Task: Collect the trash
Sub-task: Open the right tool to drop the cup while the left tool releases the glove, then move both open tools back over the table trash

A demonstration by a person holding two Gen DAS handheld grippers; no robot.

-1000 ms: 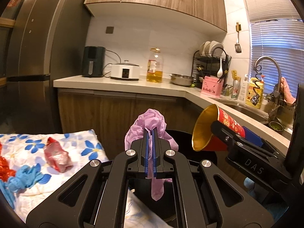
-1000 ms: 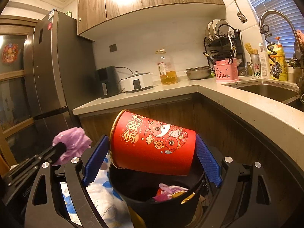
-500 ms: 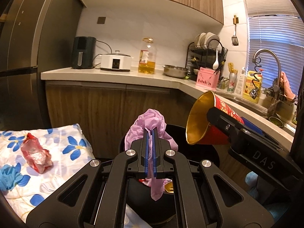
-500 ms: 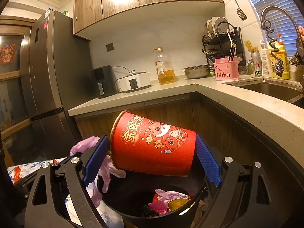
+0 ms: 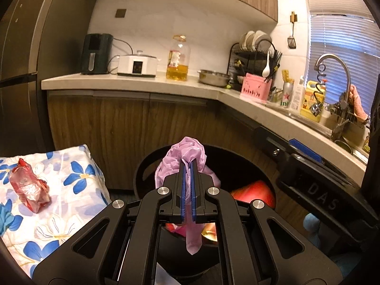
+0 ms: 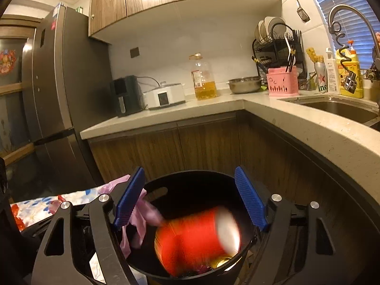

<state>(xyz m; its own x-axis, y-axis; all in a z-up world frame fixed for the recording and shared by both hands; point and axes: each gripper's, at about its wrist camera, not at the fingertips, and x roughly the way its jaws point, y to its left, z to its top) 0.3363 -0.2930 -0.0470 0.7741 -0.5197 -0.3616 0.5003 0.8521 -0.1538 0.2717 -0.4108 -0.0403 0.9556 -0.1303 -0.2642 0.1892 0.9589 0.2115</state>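
My left gripper (image 5: 187, 163) is shut on a crumpled purple plastic bag (image 5: 184, 152) and holds it over the black trash bin (image 5: 144, 166). My right gripper (image 6: 190, 178) is open and empty above the same bin (image 6: 247, 244). The red paper cup (image 6: 197, 235) is blurred and lies inside the bin; it also shows in the left wrist view (image 5: 254, 190). The purple bag hangs at the bin's left rim in the right wrist view (image 6: 140, 213). A crumpled red wrapper (image 5: 28, 187) lies on the floral cloth (image 5: 71, 201).
The floral-cloth table stands left of the bin. A wooden cabinet front (image 5: 142, 130) and an L-shaped counter (image 6: 308, 128) with appliances, an oil bottle, a dish rack and a sink wrap behind and to the right. A grey fridge (image 6: 59, 95) stands at the left.
My right gripper has opened and the red cup has dropped into the bin. My left gripper has moved right over the bin, still holding the purple bag.
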